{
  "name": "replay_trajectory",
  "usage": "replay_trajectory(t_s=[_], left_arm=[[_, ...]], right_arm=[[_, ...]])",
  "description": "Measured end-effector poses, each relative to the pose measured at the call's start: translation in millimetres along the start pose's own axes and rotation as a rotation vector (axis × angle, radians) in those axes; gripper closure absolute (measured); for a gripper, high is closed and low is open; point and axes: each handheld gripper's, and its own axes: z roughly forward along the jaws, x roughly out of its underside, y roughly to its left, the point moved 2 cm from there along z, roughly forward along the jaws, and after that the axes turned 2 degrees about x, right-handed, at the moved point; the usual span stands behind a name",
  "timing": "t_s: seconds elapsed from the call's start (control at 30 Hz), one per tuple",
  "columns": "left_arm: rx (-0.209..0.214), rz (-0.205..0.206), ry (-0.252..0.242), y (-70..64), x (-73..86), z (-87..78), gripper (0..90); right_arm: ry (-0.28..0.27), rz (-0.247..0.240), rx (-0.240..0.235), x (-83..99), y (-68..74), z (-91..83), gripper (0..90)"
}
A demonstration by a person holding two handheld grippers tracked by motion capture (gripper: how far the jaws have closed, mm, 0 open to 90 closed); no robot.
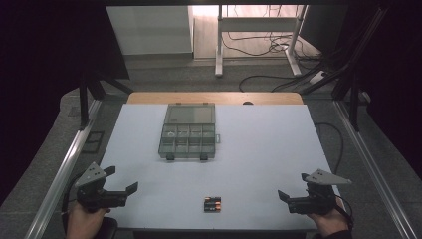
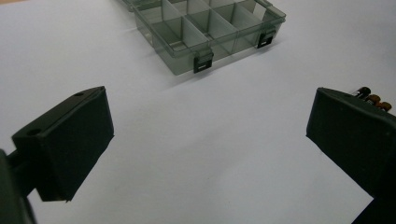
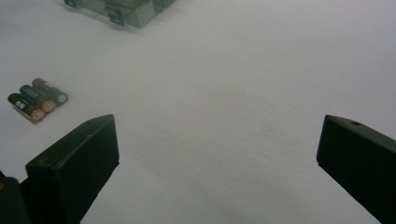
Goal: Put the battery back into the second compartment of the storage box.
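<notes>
**Both grippers wait apart at the near edge, batteries between them**

While each hand holds its tool low at the near corners of the table, nothing is gripped. At the lower left of the high view, the left gripper (image 1: 122,180) rests over the white table (image 1: 268,149) with its jaws spread wide and bare. At the lower right, the right gripper (image 1: 293,185) mirrors it, jaws likewise parted and holding nothing. Both point inward and forward across the surface.

Between the 2 tools, close to the near edge and well apart from either, lie the batteries (image 1: 212,203): 3 small cells packed side by side, touching one another, black with copper-coloured ends. In the right gripper view they sit to the left of the left-hand jaw (image 3: 37,102), flat on the table. In the left gripper view their copper tips (image 2: 372,98) peek just above the right-hand jaw.

Farther off, around the middle of the table, stands the organiser box (image 1: 188,137), a translucent grey case with its lid folded open toward the far side. Its tray is split into small compartments, and 2 dark latches hang from its near wall (image 2: 203,61). What the compartments hold is too small to tell.
</notes>
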Motion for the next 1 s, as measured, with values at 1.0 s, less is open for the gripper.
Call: replay_trajectory(t_s=[1.0], left_arm=[[0.016, 0.008, 0.126, -0.2, -3.9, 10.2, 0.0]], right_arm=[[0.026, -0.015, 0.02, -0.1, 1.2, 2.2, 0.0]])
